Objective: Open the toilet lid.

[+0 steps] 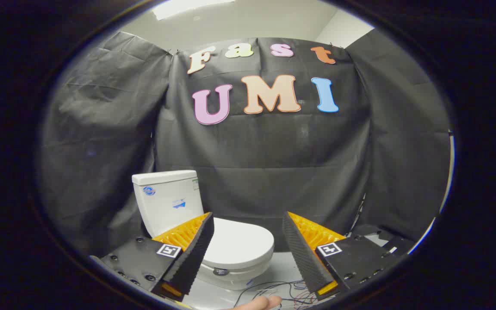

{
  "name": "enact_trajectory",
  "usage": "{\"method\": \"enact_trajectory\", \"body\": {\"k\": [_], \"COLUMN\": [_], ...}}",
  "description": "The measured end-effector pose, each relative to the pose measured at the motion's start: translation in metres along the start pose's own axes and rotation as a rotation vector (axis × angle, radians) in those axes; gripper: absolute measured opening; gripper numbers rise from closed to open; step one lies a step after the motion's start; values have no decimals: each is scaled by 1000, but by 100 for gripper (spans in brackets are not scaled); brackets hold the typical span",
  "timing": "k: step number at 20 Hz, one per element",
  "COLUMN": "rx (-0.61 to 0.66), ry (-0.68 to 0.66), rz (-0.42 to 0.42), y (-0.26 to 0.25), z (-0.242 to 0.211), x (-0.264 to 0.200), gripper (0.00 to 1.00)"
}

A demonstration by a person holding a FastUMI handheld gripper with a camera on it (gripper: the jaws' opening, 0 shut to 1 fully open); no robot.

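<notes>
With my gripper (248, 224) fingers spread wide and empty, the toilet (200, 228) sat lower left of centre, its lid (239, 245) down flat beyond them; I judged the lid's front lip the best catch point.

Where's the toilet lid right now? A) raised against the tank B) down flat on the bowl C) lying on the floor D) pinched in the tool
B: the lid lies flat, closed over the bowl, below the tank, while the tool is open with its fingers spread apart, short of the lid and touching nothing.
</notes>
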State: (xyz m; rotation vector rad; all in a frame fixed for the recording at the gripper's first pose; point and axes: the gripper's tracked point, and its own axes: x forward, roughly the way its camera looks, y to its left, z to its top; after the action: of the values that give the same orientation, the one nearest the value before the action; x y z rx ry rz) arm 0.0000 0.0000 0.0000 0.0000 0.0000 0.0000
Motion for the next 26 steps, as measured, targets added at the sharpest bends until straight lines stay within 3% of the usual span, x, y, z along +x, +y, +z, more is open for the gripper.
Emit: {"method": "enact_trajectory", "body": {"k": [26], "rx": [8], "ry": [-7], "rz": [5], "y": [1], "z": [0], "x": [9], "gripper": [99]}}
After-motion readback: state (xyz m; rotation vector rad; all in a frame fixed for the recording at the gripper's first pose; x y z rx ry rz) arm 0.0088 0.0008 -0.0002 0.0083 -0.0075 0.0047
